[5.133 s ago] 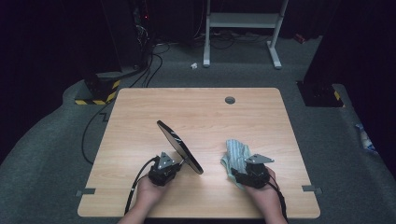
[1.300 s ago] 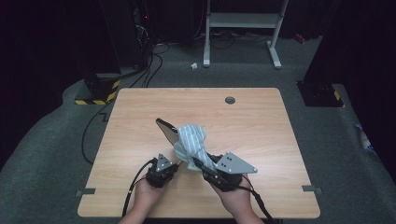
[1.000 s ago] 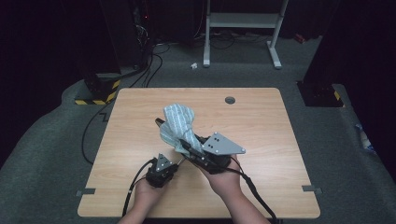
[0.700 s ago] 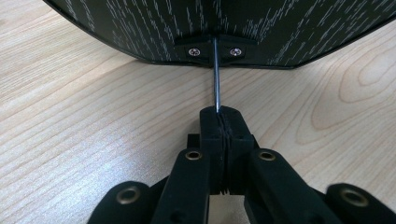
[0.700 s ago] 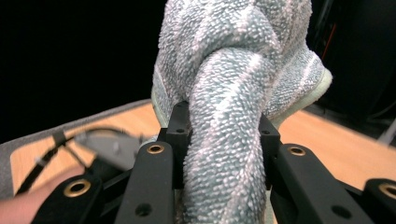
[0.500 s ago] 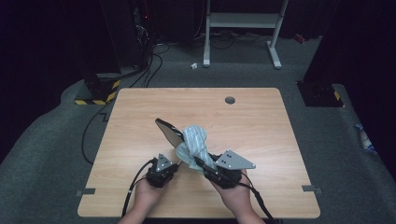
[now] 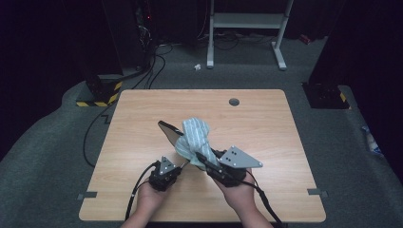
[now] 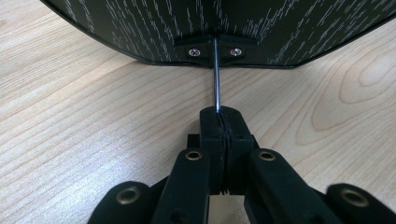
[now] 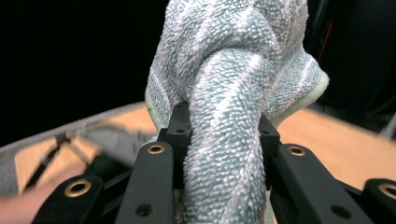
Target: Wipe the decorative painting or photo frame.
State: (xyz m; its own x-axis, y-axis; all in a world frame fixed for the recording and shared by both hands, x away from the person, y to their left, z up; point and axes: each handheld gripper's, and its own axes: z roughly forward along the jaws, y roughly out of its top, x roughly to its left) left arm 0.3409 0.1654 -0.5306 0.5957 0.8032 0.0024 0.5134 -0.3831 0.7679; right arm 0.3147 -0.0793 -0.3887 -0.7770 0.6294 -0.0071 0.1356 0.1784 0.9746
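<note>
Right tongs [image 7: 202, 159] pull the striped cloth [image 7: 194, 137] back down the tilted dark panel [image 7: 169, 131] since a second ago: another wipe stroke.
Left tongs [image 8: 219, 122] clamp shut on the panel's thin metal rod [image 8: 216, 74], panel just ahead, above the counter [image 8: 84, 116].
Right tongs [image 9: 219, 135] grip the cloth, bunched between them.

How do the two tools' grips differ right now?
The left tool is shut tight on a thin metal rod fixed to the dark panel; the right tool is shut on a thick bunch of striped cloth, so its jaws stand wider apart. The panel is rigid and tilted; the cloth is soft and lies against it. Both tools are gripping.
</note>
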